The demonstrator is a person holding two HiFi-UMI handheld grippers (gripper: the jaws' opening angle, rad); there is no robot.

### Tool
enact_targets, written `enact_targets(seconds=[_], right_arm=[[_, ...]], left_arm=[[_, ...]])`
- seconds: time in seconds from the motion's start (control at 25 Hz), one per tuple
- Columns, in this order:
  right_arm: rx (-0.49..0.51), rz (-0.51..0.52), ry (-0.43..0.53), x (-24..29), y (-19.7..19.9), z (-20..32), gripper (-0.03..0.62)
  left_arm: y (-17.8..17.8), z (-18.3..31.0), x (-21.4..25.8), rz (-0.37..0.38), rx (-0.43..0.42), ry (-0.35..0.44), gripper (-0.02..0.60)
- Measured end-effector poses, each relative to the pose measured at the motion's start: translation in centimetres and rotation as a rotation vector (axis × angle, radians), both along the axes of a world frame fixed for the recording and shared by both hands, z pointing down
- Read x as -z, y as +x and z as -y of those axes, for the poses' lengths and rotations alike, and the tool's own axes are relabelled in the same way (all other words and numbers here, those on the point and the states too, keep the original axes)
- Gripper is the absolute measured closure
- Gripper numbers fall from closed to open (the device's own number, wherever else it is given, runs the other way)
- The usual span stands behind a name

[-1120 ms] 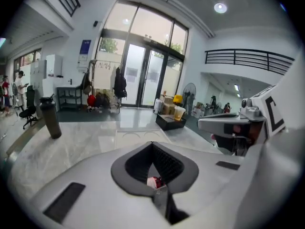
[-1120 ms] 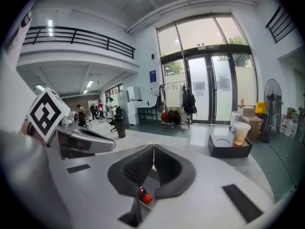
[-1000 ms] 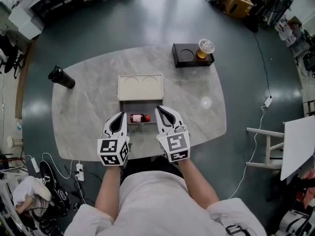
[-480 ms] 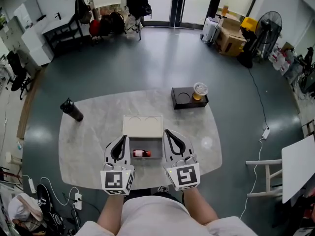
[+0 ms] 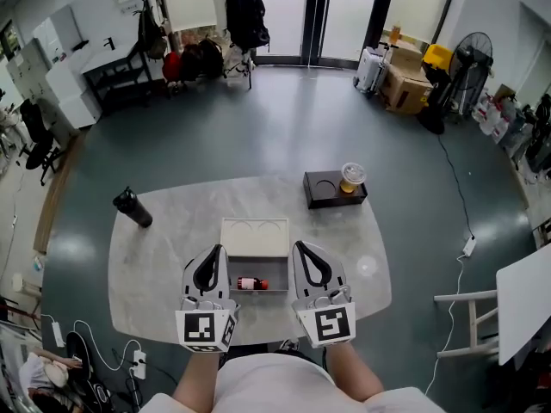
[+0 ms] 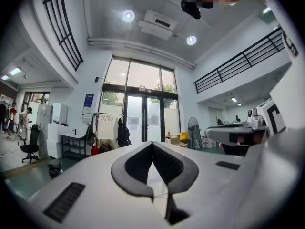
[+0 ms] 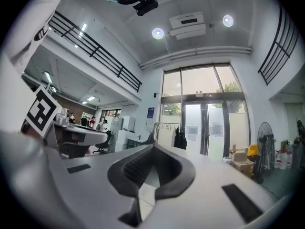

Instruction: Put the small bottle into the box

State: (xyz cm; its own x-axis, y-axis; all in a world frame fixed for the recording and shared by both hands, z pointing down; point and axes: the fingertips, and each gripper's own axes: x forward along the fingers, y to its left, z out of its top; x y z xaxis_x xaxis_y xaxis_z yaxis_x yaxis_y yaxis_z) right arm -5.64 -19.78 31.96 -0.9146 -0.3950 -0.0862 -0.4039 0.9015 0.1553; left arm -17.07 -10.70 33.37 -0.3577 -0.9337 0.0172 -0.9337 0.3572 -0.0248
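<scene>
Only in the head view: the pale stone table [image 5: 155, 265], the box [image 5: 274, 270] open on it, and the small bottle [image 5: 250, 283] lying inside the box's grey lower half. Also there alone: left gripper [image 5: 215, 250] just beside the box's left wall, right gripper [image 5: 299, 247] just beside its right wall, the bottle between the two and touched by neither.

From the left gripper view, no table at all; just the left gripper [image 6: 152, 144] aimed up at glass doors, a railing and ceiling lights, jaws pressed together with nothing between them. Much the same from the right gripper view: right gripper [image 7: 153, 147] pointed at the doors and ceiling, jaws likewise closed tip to tip and empty.

As for the bottle: small, on its side, lengthwise across the box from left to right, reddish with a brighter red right end. Label too small to read.

Beyond the bottle, the cream lid [image 5: 255, 237] laid back flat, two round hollows in it. Near table edge close under the grippers' marker cubes. Bare tabletop on both sides of the box. Black flask [image 5: 133, 207] well apart at the far left edge; black tray [image 5: 324, 194] with a lidded cup [image 5: 352, 177] well apart at the far right corner.
</scene>
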Motion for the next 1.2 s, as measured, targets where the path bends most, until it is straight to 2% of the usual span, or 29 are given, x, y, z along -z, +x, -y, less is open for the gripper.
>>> enact_targets(seconds=[0.2, 0.4, 0.56, 1.2], right_arm=[[-0.002, 0.001, 0.001, 0.0, 0.3, -0.1, 0.569], [0.009, 0.001, 0.01, 0.1, -0.1, -0.5, 0.569], [-0.002, -0.002, -0.004, 0.0, 0.1, -0.3, 0.569], [-0.006, -0.001, -0.013, 0.0, 0.0, 0.1, 0.569]], left_arm=[[0.2, 0.0, 0.8, 0.016, 0.001, 0.026, 0.561], [0.4, 0.1, 0.7, 0.056, -0.006, 0.011, 0.561], [0.3, 0.2, 0.5, 0.017, -0.011, 0.012, 0.561], [-0.1, 0.5, 0.2, -0.011, -0.03, 0.009, 0.561]])
